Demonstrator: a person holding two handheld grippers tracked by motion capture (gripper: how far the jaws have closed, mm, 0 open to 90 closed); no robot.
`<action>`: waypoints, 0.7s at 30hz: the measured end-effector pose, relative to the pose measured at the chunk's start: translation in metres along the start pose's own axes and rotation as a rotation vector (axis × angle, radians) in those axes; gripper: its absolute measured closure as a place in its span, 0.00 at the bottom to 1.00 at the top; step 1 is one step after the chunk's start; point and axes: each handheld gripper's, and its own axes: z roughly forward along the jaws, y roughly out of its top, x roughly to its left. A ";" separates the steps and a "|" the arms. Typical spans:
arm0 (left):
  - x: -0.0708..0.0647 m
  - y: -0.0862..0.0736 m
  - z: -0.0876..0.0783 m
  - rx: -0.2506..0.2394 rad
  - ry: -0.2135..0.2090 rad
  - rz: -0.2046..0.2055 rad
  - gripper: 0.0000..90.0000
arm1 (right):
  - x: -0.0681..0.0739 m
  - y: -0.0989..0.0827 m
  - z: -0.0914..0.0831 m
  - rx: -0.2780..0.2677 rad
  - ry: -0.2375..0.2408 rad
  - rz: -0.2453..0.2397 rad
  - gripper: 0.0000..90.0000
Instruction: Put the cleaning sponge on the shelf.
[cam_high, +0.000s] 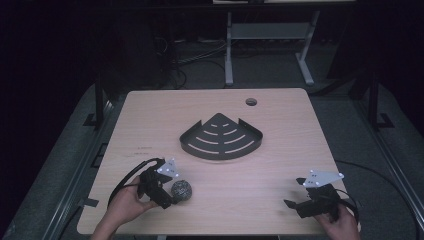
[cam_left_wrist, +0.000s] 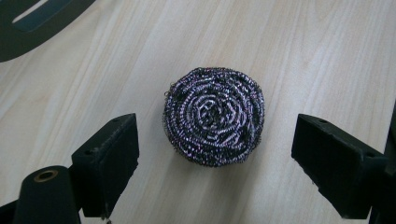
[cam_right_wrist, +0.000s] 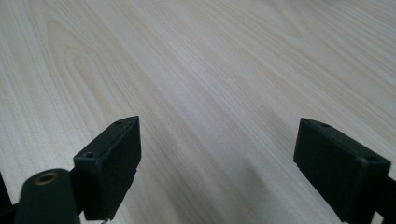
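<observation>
A round steel-wool scourer (cam_high: 181, 189) (cam_left_wrist: 214, 115) lies on the light wooden table (cam_high: 280, 150) near its front left. My left gripper (cam_high: 170, 192) (cam_left_wrist: 215, 156) is open just over it, one jaw on either side, neither touching. At the front right my right gripper (cam_high: 292, 205) (cam_right_wrist: 217, 163) is open above bare wood with nothing between its jaws. A black quarter-round slotted corner shelf (cam_high: 221, 137) rests flat at the table's middle; its edge (cam_left_wrist: 32, 28) shows in the top left corner of the left gripper view.
A cable hole (cam_high: 251, 102) sits near the table's far edge. Beyond the table stands a grey desk frame (cam_high: 267, 45) on a dark floor. A black cable (cam_high: 127, 175) loops from the left gripper.
</observation>
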 end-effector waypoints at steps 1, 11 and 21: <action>0.001 0.001 0.001 0.009 -0.005 0.003 0.16 | 0.000 0.000 0.000 0.000 0.001 0.000 0.16; 0.001 0.012 0.015 0.056 -0.026 -0.015 0.16 | 0.002 0.002 0.002 -0.001 0.012 -0.011 0.17; 0.003 0.013 0.020 0.082 -0.041 -0.012 0.24 | 0.003 0.003 0.002 -0.005 0.016 -0.010 0.17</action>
